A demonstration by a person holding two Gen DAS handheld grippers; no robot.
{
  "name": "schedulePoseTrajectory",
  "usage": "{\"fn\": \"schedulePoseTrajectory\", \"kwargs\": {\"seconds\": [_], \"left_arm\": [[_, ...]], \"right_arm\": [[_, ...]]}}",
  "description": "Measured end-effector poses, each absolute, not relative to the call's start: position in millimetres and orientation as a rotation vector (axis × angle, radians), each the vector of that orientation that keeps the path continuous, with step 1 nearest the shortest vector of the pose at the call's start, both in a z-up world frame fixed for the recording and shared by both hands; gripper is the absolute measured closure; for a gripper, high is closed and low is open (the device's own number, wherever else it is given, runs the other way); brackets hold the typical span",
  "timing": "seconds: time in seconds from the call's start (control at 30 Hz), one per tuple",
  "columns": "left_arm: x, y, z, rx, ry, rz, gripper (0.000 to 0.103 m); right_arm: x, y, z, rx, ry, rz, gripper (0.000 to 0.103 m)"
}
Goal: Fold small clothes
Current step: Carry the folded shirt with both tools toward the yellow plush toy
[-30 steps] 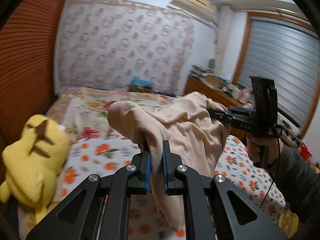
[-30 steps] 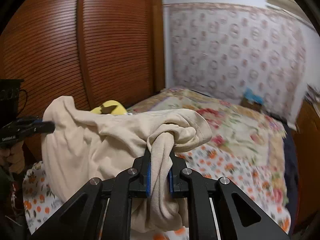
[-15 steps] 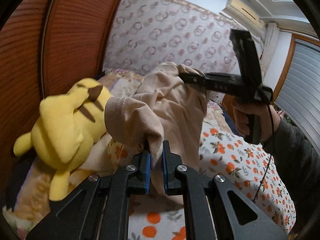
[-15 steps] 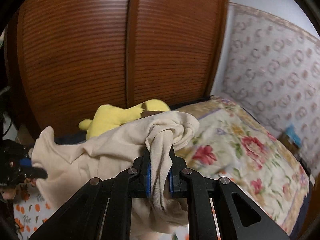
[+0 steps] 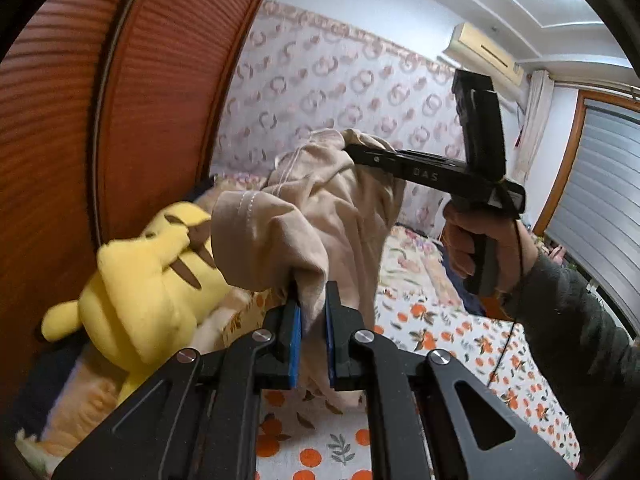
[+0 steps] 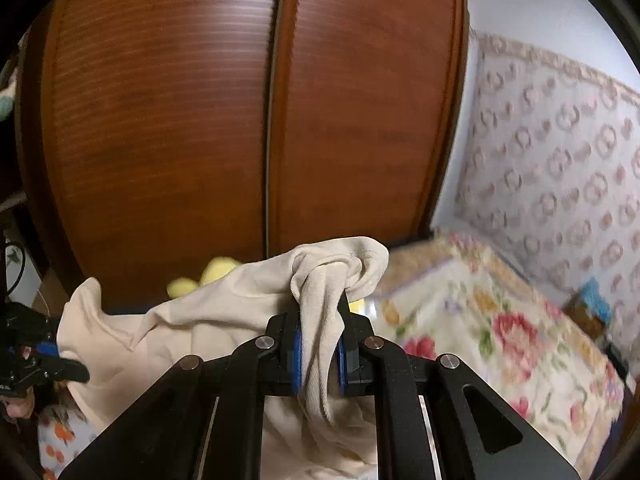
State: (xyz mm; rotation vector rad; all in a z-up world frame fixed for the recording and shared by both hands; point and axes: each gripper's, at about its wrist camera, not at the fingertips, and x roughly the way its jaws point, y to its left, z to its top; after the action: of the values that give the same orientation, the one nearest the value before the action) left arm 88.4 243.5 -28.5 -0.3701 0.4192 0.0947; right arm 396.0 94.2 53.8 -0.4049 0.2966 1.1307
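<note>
Both grippers swung wardrobe-ward, garment [image 5: 320,216] still pinched between fingers [image 5: 289,334].

Yellow plush toy [image 5: 148,280] beside wooden wardrobe [image 6: 240,120]

Left gripper [image 5: 311,332] clamped on beige garment [image 5: 320,220]; right gripper [image 5: 352,150] pinches its far end, held aloft above orange-print bedsheet [image 5: 432,328]. Yellow plush toy [image 5: 148,296] lies left, beside wooden wardrobe [image 5: 100,120].

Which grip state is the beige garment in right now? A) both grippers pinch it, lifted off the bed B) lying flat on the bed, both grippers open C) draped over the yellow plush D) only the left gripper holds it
A: the left gripper and the right gripper each clamp a bunch of the beige garment, which hangs between them above the bed.
</note>
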Motion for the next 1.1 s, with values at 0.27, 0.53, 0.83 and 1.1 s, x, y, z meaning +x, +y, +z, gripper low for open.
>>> {"fn": "schedulePoseTrajectory", "kwargs": {"seconds": [0.27, 0.53, 0.83, 1.1], "left_arm": [[89, 235, -51, -0.406, 0.508, 0.059, 0.092], [116, 233, -118, -0.437, 0.688, 0.083, 0.092], [122, 234, -128, -0.406, 0.723, 0.101, 0.092], [124, 233, -131, -0.395, 0.733, 0.109, 0.092]], "right_arm": [[396, 73, 36, -0.423, 0.35, 1.142, 0.09], [448, 93, -29, -0.501, 0.57, 1.057, 0.086], [457, 65, -34, -0.374, 0.645, 0.942, 0.056], [448, 31, -66, -0.398, 0.746, 0.947, 0.056]]}}
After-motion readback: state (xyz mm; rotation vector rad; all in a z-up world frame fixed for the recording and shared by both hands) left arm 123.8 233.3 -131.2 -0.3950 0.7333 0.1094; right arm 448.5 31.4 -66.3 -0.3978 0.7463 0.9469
